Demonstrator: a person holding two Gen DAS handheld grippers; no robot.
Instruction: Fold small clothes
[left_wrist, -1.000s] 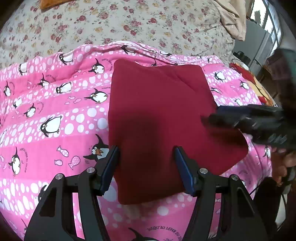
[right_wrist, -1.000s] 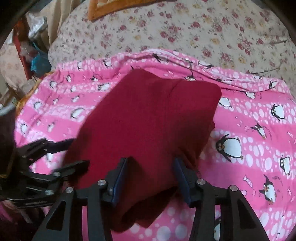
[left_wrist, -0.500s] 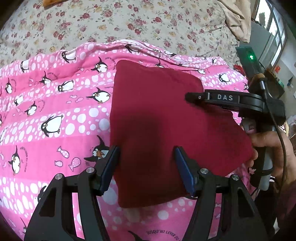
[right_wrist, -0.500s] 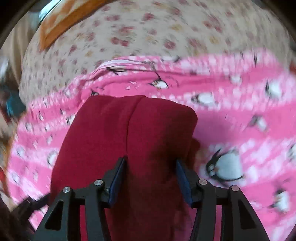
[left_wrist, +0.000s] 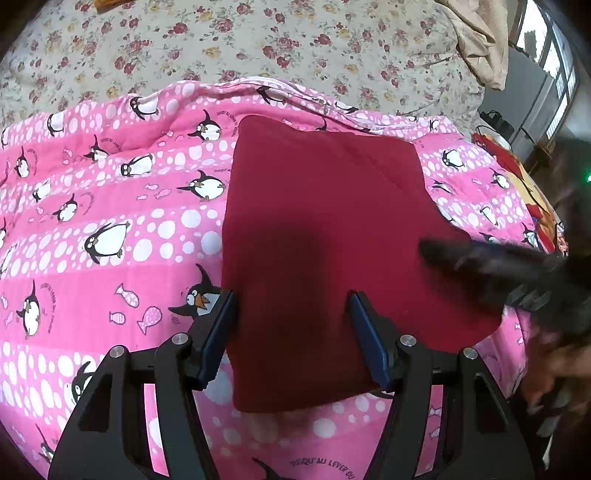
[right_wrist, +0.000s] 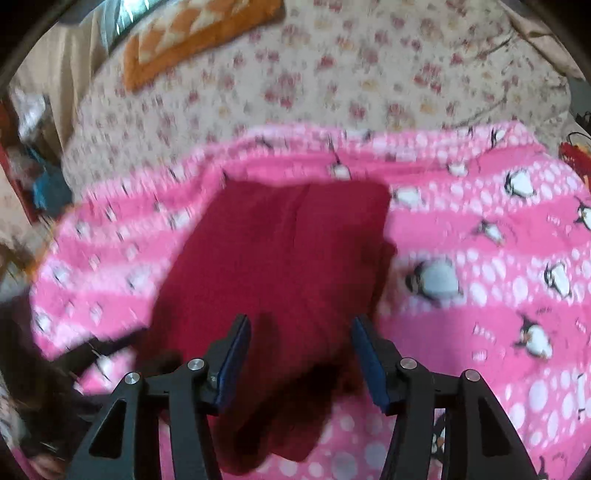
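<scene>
Pink penguin blanket (left_wrist: 110, 258) is covering the bed w/ the folded red garment (left_wrist: 325, 229) lying on it. Left gripper (left_wrist: 293, 334) is hovering nearest, fingers half-wide, empty, garment's long axis running straight ahead btwn them. Right gripper (right_wrist: 301, 360) likewise, half-wide, holding nothing.

Black jaws, blue pads (left_wrist: 369, 343), silver screws (left_wrist: 407, 340).

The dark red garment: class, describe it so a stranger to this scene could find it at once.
Start at the bed with the floral sheet, then find the pink penguin blanket spread over it. In that blanket's middle lies the dark red garment, folded into a rough rectangle. It is the only plain, unpatterned cloth there; everything around it carries flowers, dots or penguins.
</scene>
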